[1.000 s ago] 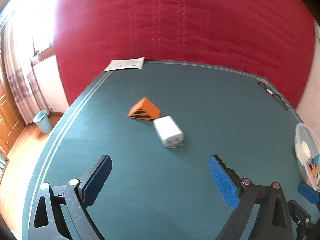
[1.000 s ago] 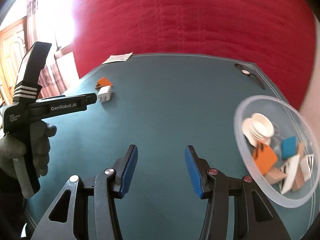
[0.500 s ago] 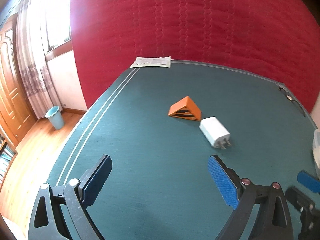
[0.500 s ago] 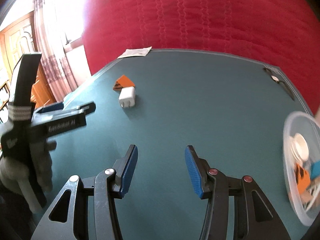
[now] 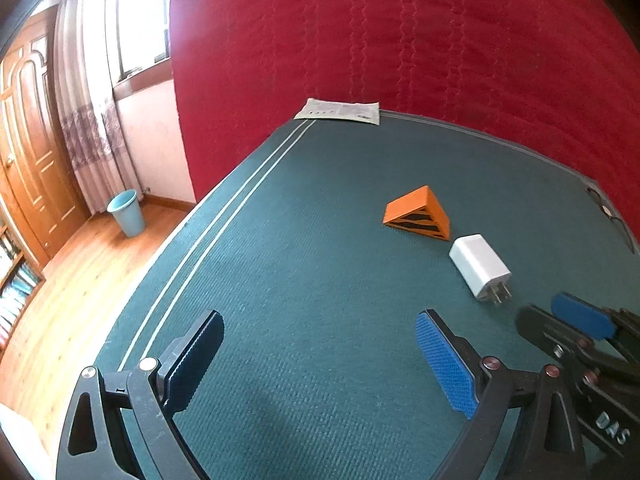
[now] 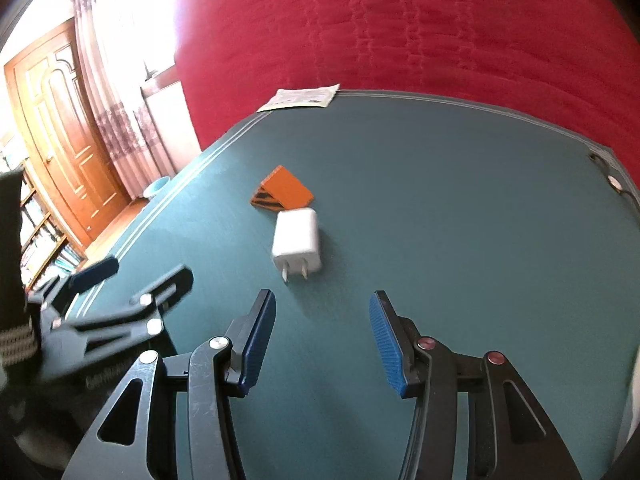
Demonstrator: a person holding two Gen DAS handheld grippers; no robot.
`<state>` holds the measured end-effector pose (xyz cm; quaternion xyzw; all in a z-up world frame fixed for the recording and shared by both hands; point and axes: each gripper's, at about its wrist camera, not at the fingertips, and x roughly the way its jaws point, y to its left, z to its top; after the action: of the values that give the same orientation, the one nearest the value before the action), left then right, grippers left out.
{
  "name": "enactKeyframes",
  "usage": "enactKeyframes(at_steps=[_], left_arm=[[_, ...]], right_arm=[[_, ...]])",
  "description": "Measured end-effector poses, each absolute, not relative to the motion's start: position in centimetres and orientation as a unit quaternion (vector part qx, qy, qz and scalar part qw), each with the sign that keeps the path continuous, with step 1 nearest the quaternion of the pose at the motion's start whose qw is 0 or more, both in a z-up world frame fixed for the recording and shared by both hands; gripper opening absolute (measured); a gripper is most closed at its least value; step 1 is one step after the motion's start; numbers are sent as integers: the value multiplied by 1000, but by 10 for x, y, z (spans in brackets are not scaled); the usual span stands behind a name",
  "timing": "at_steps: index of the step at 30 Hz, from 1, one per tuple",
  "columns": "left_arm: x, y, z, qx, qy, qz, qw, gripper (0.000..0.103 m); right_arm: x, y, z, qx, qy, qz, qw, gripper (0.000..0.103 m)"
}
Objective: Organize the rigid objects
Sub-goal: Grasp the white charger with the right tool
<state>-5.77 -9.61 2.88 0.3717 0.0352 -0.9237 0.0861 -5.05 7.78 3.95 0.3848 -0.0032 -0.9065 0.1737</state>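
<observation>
Swinging closer, our right tool (image 6: pixel 322 334), half-open and empty, now faces the white charger (image 6: pixel 297 242) at twelve o'clock on the table (image 6: pixel 460 220); left tool (image 5: pixel 318 362) wide, empty.

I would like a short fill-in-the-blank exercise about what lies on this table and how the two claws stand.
1. The white charger lies with its metal prongs toward the ____ claw.
2. The wedge beside the charger is ____ with black stripes.
3. Both the right claw and the left claw hold ____.
4. The folded paper lies at the table's far ____.

Missing words: right; orange; nothing; edge
</observation>
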Motion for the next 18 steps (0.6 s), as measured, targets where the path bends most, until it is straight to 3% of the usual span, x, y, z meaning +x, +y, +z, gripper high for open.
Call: enactKeyframes(at_steps=[8,18], left_arm=[[-59,-119,22,390,97,-909,113,98],[-61,-120,19,398,104,-905,108,98]], right_arm=[[-85,55,39,386,15,-905,180,50],[-108,39,27,398,37,-901,170,45]])
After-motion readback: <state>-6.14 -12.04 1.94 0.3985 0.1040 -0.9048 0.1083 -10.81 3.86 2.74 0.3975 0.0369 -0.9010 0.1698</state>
